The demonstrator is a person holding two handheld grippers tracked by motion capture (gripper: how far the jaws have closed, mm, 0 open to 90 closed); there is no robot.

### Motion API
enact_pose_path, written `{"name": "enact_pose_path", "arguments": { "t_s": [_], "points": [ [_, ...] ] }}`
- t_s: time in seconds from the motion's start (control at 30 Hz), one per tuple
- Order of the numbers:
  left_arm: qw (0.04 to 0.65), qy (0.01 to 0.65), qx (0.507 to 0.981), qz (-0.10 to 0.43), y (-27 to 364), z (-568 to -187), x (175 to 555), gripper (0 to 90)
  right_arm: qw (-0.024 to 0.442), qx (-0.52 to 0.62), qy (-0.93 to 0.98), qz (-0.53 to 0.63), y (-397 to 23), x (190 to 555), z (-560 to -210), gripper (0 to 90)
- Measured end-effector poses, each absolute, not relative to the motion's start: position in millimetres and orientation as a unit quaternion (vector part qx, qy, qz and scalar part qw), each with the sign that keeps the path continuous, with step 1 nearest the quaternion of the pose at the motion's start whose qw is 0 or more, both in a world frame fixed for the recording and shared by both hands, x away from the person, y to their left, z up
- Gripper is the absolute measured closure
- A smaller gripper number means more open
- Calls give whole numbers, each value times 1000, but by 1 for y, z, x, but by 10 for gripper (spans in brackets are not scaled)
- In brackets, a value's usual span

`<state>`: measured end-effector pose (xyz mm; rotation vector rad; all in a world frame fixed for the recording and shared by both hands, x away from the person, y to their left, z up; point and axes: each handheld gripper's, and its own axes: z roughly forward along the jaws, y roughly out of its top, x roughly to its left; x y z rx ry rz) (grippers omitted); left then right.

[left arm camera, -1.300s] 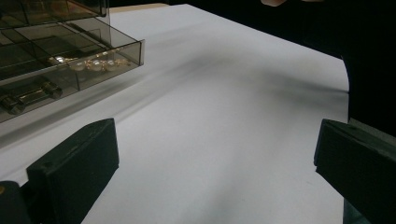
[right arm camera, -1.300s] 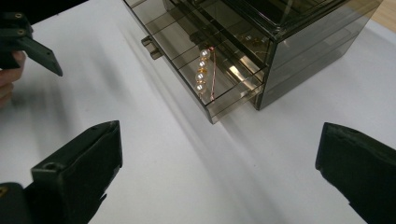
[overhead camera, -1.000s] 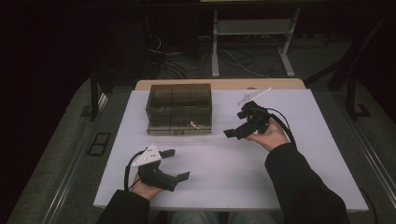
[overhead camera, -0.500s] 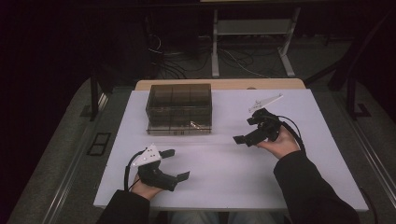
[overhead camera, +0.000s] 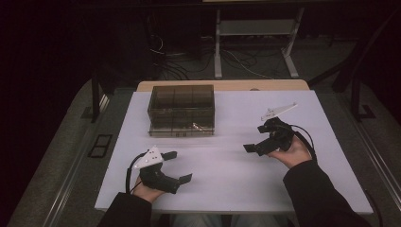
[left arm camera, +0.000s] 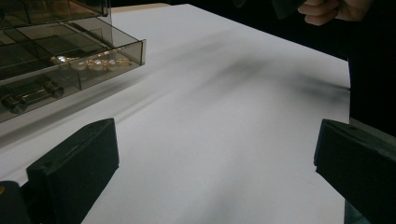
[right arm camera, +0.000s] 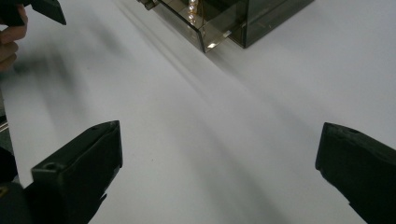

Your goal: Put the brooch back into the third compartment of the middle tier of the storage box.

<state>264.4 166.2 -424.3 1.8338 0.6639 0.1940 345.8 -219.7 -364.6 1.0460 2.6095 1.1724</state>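
Two tools are held low over the white surface (overhead camera: pixel 227 165), each in one hand, and both are released with their jaws spread wide and nothing between them. The left tool (overhead camera: pixel 177 166) is seen at about seven o'clock of the surface in the high view, with its grey three-cornered plate on top and its jaws pointed toward three o'clock. The right tool (overhead camera: pixel 257 139) is seen at about three o'clock, well apart from the left one, its jaws pointed toward nine o'clock.

A smoky transparent box (overhead camera: pixel 181 109) with compartments is placed at about eleven o'clock of the surface, apart from both tools. Its lowest drawer (left arm camera: pixel 70 70) is pulled out slightly toward the person, and a string of pearls with gold links (left arm camera: pixel 95 62) is laid inside it, toward the drawer's right end in the high view. In the right tool's view the pearls (right arm camera: pixel 191 13) are seen at twelve o'clock, beyond the open jaws. In the left tool's view the drawer is found at ten o'clock, with bare surface between the jaws.
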Motion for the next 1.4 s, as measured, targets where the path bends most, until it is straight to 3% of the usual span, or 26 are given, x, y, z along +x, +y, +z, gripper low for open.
{"name": "enact_pose_path", "arguments": {
  "t_s": [0.77,1.4],
  "points": [
    [557,282,777,83,167,-424,264,0,50,358,842,401,-247,308,-375,3],
    [554,288,777,85,169,-425,265,0,56,397,813,421,-278,278,-406,2]
  ]
}}
